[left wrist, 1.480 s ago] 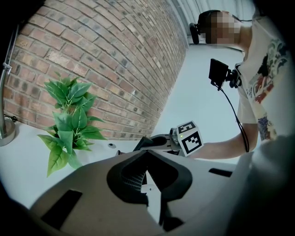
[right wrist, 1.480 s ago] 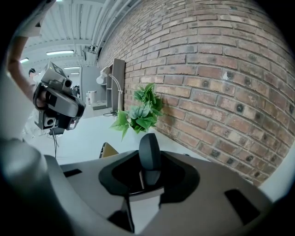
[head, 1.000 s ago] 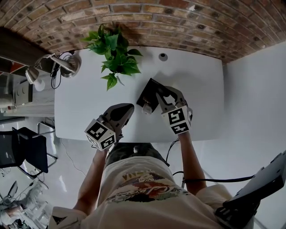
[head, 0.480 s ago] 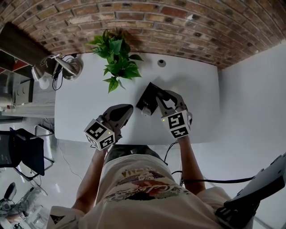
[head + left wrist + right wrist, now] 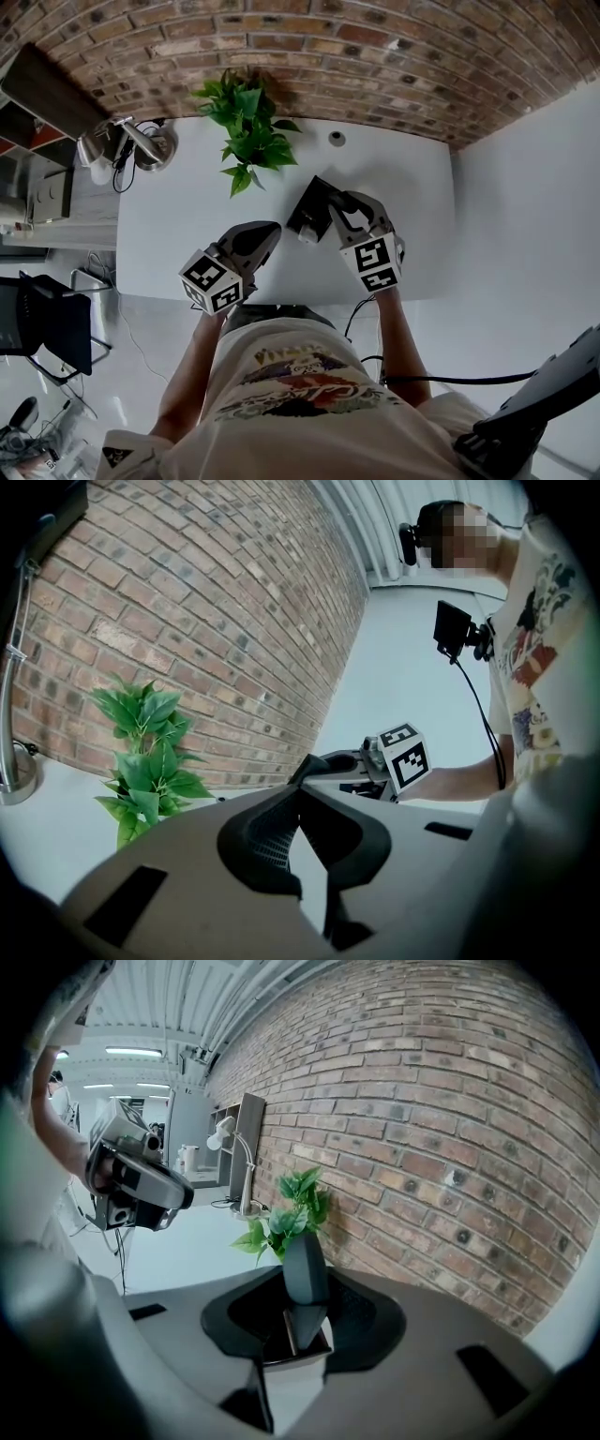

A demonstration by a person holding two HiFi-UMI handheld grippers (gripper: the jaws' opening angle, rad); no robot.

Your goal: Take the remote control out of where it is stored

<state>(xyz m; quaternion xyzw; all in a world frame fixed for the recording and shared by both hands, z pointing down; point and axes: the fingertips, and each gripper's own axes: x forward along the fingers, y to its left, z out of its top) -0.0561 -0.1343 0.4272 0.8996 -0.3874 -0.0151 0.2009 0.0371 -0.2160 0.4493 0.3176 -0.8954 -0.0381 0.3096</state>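
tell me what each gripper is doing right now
left gripper: closed, empty
right gripper: closed on the holder box, remote control inside

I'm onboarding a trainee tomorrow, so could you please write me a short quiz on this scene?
1. True or false: the left gripper holds the remote control.
2. What stands between the right gripper's jaws? A a mug; B the remote control; C a pen.
3. Fill in: at the table's far edge stands a green ____.
Key: 1 false; 2 B; 3 plant.
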